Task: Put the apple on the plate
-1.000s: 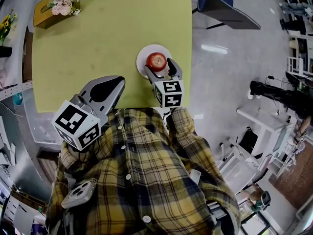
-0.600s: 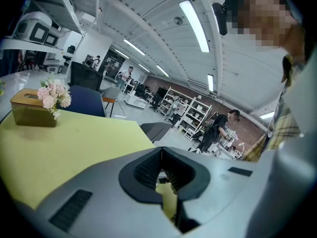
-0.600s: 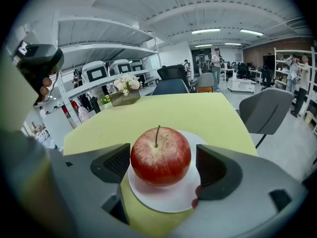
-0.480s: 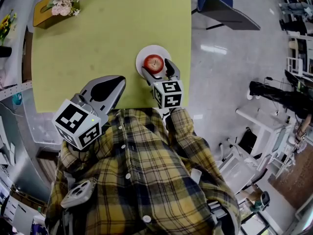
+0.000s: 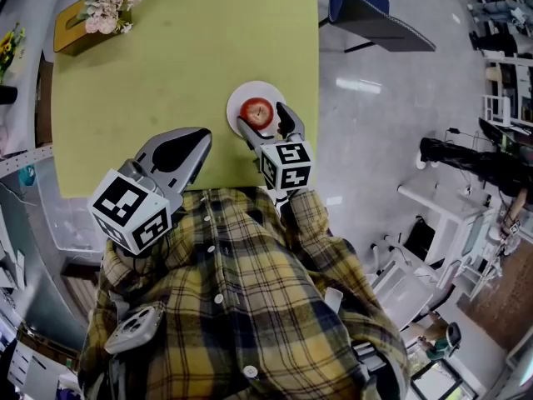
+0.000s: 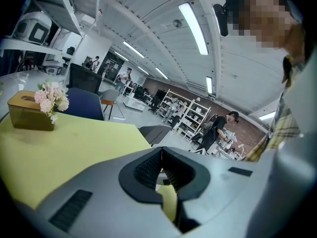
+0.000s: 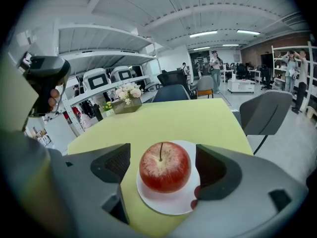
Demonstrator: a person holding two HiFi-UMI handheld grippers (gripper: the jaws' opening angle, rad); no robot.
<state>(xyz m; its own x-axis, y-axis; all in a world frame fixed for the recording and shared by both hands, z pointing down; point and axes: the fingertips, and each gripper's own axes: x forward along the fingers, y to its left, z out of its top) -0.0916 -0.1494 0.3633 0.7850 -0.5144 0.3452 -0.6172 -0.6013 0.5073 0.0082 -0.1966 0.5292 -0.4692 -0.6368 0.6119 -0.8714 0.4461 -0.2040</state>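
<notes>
A red apple [image 5: 256, 111] [image 7: 165, 165] rests upright on a small white plate [image 5: 237, 97] [image 7: 171, 203] near the right front corner of the yellow-green table [image 5: 166, 65]. My right gripper [image 5: 262, 118] [image 7: 164, 169] is open. Its two jaws stand either side of the apple with a gap on both sides, and the pads [image 7: 117, 165] do not touch it. My left gripper [image 5: 185, 147] [image 6: 161, 168] is shut on nothing and hovers over the table's front edge, left of the plate.
A wooden tissue box with pink flowers [image 5: 92, 19] [image 6: 30, 114] sits at the table's far left corner. A blue chair [image 5: 366, 7] stands beyond the far right corner. The plate lies close to the table's right edge [image 5: 319, 98]. Shelves and people stand far off.
The right gripper has eased back slightly from the apple, which stays on the plate. The head view shifted a little. The left gripper has not moved.
</notes>
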